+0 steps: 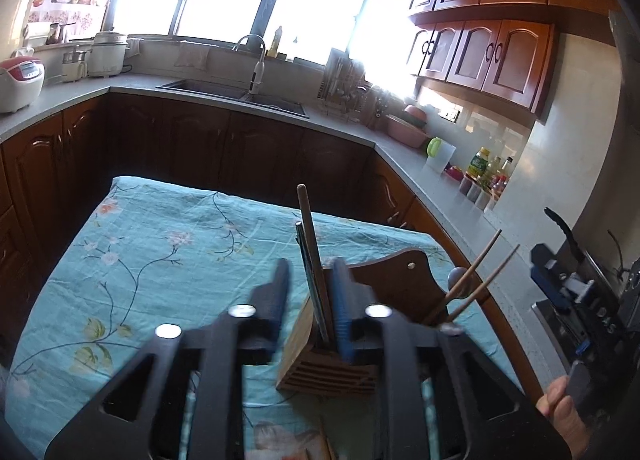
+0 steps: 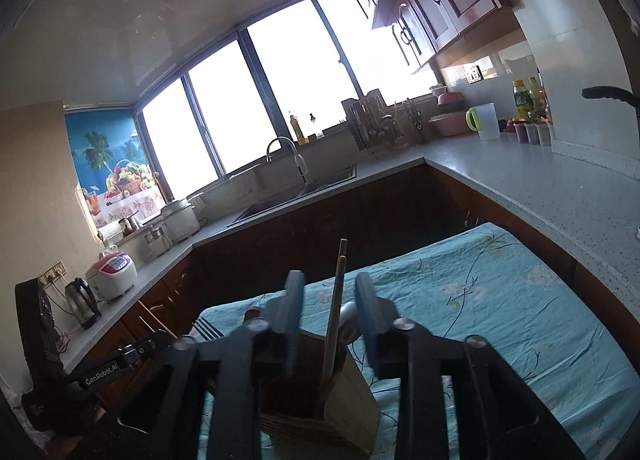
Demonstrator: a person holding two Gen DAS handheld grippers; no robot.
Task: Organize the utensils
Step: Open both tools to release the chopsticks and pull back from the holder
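Observation:
A wooden utensil holder (image 1: 332, 364) stands on the table under a teal floral cloth (image 1: 160, 260). A long wooden stick and a dark flat utensil (image 1: 310, 244) stand upright in its left slot. My left gripper (image 1: 310, 284) is open around them, with a gap showing on the left side. Two chopsticks (image 1: 476, 276) lean out of the holder's right side. In the right wrist view my right gripper (image 2: 330, 300) is open astride a pair of chopsticks (image 2: 338, 292) standing in the holder (image 2: 348, 400). A metal spoon bowl (image 2: 349, 320) sits behind them.
A grey counter (image 2: 540, 187) wraps around the table, with a sink (image 1: 240, 93), a rice cooker (image 1: 20, 83), a kettle (image 2: 82, 302) and bottles (image 1: 486, 173). A fork's tines (image 2: 206, 328) show at lower left. A hand (image 1: 560, 400) holds the other gripper's body.

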